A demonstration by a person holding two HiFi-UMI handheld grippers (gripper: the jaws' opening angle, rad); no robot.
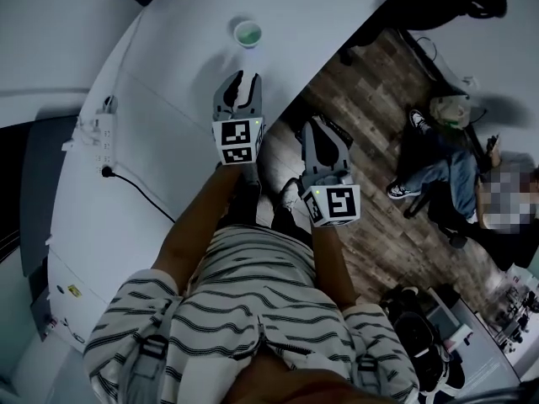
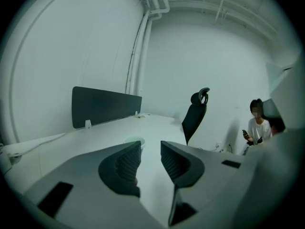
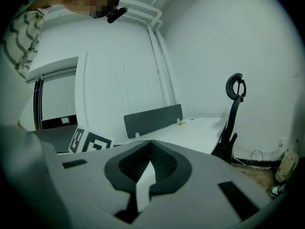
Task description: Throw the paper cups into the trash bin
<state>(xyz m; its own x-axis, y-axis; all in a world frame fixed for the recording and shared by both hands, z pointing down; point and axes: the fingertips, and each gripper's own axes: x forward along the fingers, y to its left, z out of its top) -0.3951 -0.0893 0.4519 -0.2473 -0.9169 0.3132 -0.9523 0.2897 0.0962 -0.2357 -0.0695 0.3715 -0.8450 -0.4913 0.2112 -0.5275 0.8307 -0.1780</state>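
Note:
A paper cup (image 1: 248, 34) with a greenish inside stands upright on the white table (image 1: 168, 99), far from the person. My left gripper (image 1: 242, 79) hovers over the table a short way before the cup and points at it. In the left gripper view the cup (image 2: 135, 141) shows just past the left jaw. The left gripper (image 2: 150, 149) is open, with a narrow gap and nothing between the jaws. My right gripper (image 1: 312, 124) hangs beyond the table's curved edge, above the wooden floor. In the right gripper view that gripper (image 3: 150, 145) is shut and holds nothing.
A power strip (image 1: 97, 133) with a black cable lies at the table's left side. A dark divider panel (image 2: 106, 106) stands at the far end of the table, with a black office chair (image 2: 195, 116) beside it. A seated person (image 1: 446, 171) is at the right on the wooden floor (image 1: 379, 225).

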